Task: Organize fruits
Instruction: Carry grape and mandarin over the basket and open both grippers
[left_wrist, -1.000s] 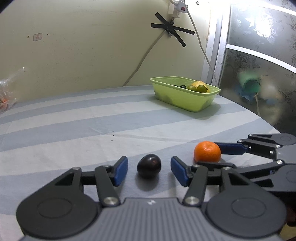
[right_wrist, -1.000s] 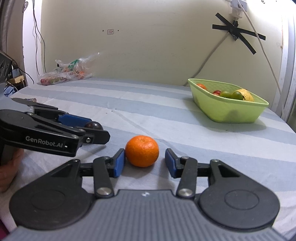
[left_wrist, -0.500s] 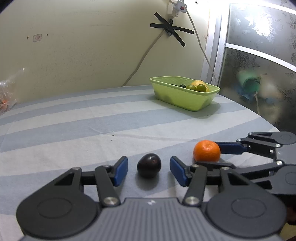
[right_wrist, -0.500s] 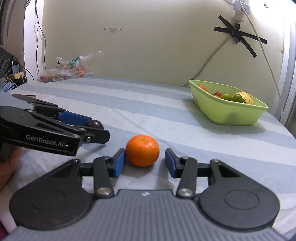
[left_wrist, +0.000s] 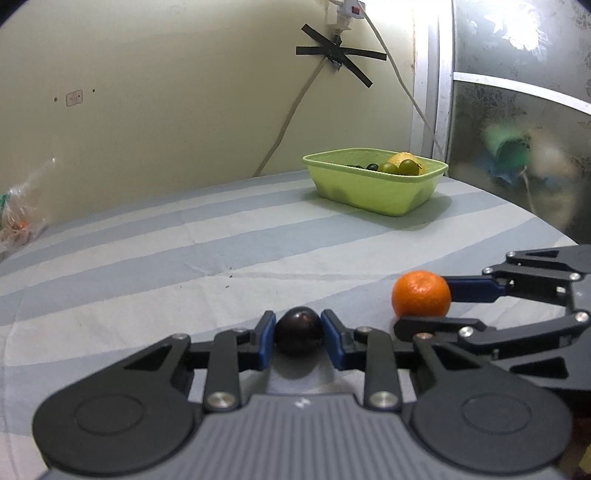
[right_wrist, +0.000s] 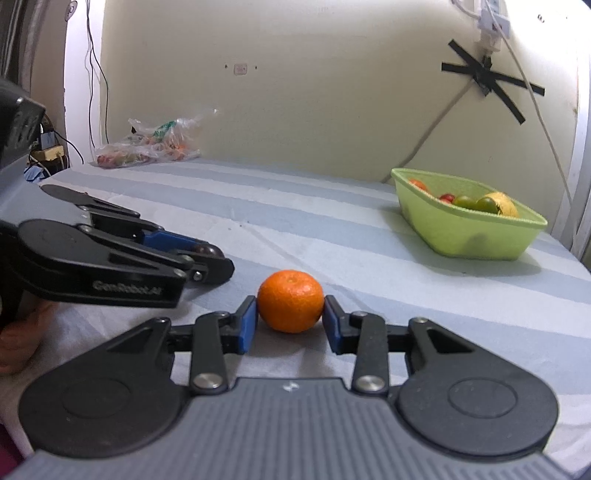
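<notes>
Left wrist view: the left gripper pinches a dark plum between its 2 blue pads on the striped tablecloth; the right gripper has just been closing, its pads now touching the orange; the green basket of fruit sits well apart near the wall.

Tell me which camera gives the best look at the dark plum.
The left wrist view. There the dark plum sits in full sight between the blue pads of the left gripper, which press on both its sides. In the right wrist view only a sliver shows behind that gripper's fingers.
</notes>
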